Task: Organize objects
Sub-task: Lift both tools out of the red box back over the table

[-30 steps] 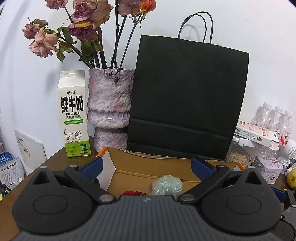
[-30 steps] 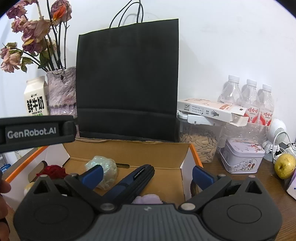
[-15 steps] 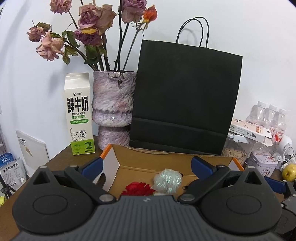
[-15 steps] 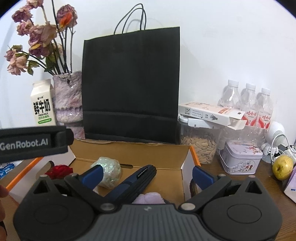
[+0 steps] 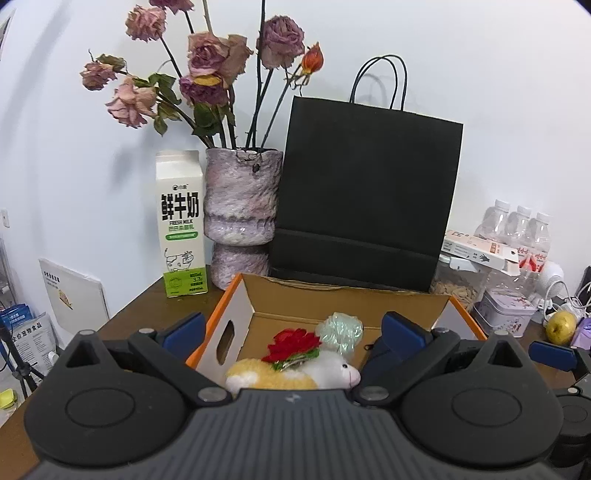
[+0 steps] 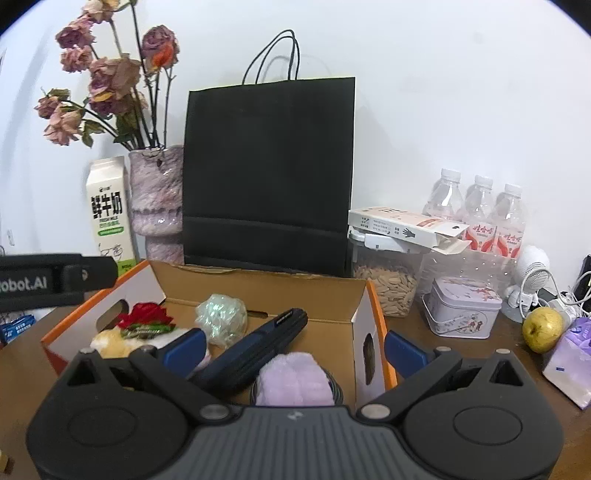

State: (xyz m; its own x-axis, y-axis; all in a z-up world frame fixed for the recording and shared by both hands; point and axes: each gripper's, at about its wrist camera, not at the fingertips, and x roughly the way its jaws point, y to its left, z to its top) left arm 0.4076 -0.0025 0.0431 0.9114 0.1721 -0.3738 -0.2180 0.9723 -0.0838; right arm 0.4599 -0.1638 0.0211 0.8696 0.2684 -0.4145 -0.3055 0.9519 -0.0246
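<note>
Plainly, left claw (image 5: 291, 328) and right claw (image 6: 293, 347) gape wide above the box (image 6: 258, 288), empty.

My own left hand-held gripper (image 5: 291, 330) body eats the whole bottom of its view, so the plush toy (image 5: 328, 367) in the cardboard box (image 5: 236, 321) only shows its top half. Same on the right: the lilac fluffy thing (image 6: 293, 380) is cut off by my right hand-held gripper (image 6: 291, 349), and the dark blue case (image 6: 258, 347) loses its near end behind a fingertip (image 6: 184, 350). The black bag (image 6: 269, 173) hides part of the vase (image 6: 159, 199) and the seed jar (image 6: 388, 288). Small print on the milk carton (image 5: 181, 229) is too tiny to read. Top roses (image 5: 173, 5) run off the frame. The purple pack (image 6: 572, 358) is clipped at the right edge.
</note>
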